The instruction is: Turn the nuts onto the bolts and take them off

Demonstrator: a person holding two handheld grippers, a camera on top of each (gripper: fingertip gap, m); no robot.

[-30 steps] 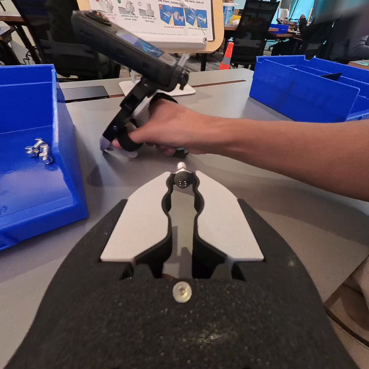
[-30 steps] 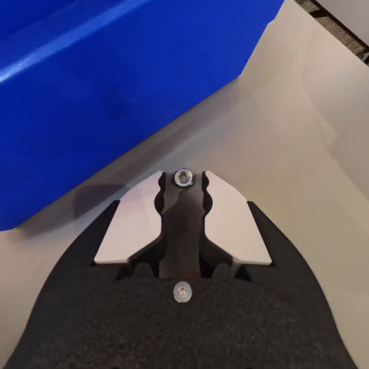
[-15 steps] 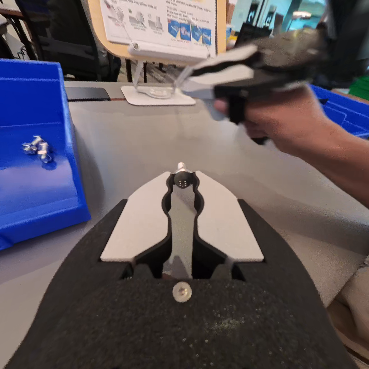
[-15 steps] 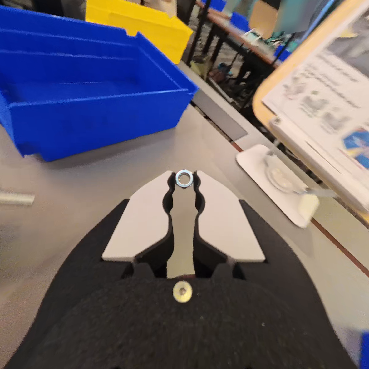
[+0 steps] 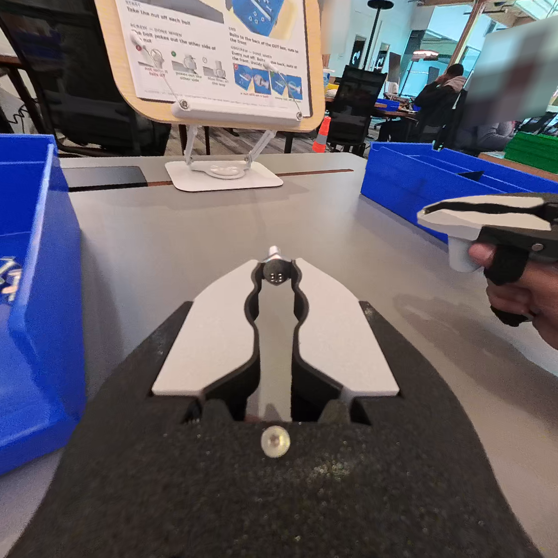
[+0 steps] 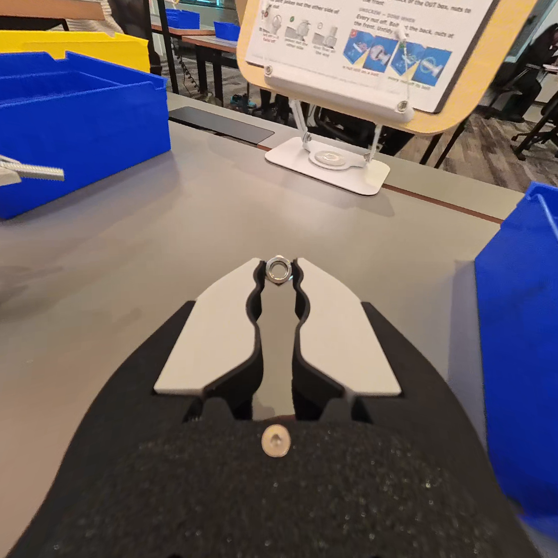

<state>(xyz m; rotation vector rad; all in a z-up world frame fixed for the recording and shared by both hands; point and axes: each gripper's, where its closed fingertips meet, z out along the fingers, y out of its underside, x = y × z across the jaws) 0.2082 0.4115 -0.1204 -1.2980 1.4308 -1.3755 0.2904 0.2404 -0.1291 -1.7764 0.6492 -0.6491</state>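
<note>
My left gripper [image 5: 276, 271] is shut on a bolt [image 5: 275, 270]; its dark head faces the camera and its silver threaded shaft points away over the grey table [image 5: 211, 241]. The same bolt's shaft [image 6: 42, 173] shows at the left edge of the right wrist view. My right gripper [image 6: 278, 271] is shut on a silver hex nut [image 6: 278, 270], its hole facing the camera. In the left wrist view the right gripper [image 5: 425, 213] is held by a hand at the right, above the table, apart from the bolt.
A blue bin [image 5: 33, 302] with several bolts and nuts stands at the left. Another blue bin [image 5: 422, 184] stands at the right. An instruction board on a white stand [image 5: 223, 175] is at the back. A yellow bin [image 6: 90, 48] lies beyond. Tip to tip, the grippers are about 20 centimeters apart.
My right gripper shut on the nut lying on the table by the left bin, lifted it and swung to the right side. My left gripper kept holding the bolt still.
</note>
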